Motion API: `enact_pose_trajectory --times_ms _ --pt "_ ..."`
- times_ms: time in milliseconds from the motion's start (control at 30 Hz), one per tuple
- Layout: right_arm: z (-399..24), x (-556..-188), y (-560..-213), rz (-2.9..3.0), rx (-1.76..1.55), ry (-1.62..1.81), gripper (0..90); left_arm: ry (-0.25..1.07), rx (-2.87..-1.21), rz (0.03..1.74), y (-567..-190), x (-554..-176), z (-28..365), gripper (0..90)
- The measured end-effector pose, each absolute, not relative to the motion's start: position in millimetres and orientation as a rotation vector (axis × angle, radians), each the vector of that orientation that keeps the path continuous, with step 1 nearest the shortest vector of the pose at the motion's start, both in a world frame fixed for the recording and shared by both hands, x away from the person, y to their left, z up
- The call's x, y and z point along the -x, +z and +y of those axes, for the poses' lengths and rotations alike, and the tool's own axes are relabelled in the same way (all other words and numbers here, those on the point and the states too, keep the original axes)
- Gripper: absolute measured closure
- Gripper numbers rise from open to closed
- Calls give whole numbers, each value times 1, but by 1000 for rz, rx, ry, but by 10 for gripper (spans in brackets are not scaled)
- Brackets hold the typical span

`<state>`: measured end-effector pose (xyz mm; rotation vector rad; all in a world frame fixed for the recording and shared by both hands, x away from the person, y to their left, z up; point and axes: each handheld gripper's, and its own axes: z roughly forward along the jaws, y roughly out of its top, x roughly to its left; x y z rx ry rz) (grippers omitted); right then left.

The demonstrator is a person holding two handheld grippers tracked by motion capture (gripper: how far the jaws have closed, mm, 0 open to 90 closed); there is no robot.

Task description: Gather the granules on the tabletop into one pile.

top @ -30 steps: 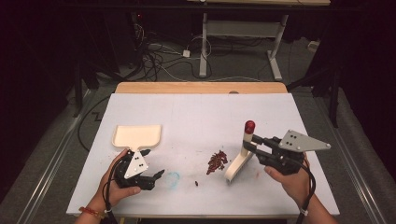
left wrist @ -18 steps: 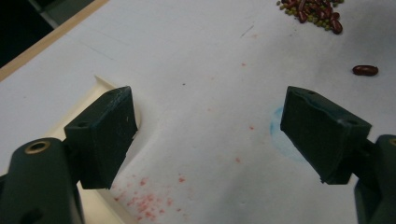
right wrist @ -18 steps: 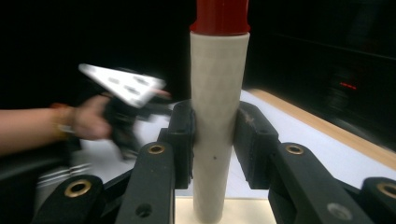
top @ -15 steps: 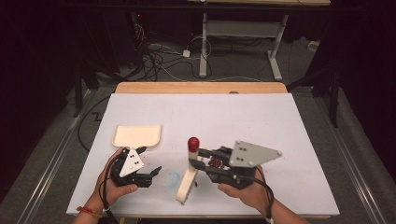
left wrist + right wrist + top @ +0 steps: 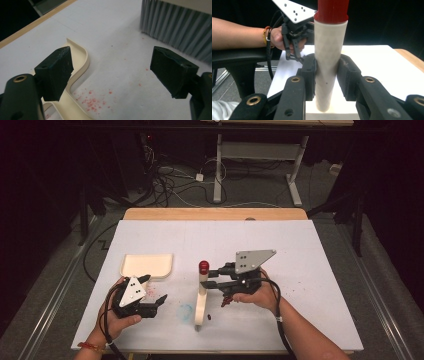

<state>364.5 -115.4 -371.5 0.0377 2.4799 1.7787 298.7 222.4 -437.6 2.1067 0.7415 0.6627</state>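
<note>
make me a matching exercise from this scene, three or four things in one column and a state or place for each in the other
Things:
1. brush
2. dustpan
3. left gripper
4. red crumbs

States or places:
a. open, holding nothing
b. scattered on the white table
c. clamped by its handle in the right gripper
d. lying flat beyond the left gripper, cream coloured

Pairs: 1-c, 2-d, 3-a, 4-b

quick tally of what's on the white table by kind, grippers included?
Grippers: 2, left gripper and right gripper
Brushes: 1, cream brush with red-capped handle
Dustpans: 1, cream dustpan
Red crumb patches: 1, crumbs
Total: 5
</note>
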Motion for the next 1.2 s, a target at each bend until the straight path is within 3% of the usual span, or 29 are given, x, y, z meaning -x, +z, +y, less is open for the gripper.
enact_pose_trajectory --times_ms 567,867,1200 --pt "-190 -380 -353 2329 -215 1759 696 639 -2104 742 -436 -305 218 175" --pt "-207 -299 -326 2153 -559 1613 696 637 -2107 737 -437 -302 220 176" --pt "-194 -234 -355 2088 -814 1489 696 635 -2135 703 -437 -303 212 177"
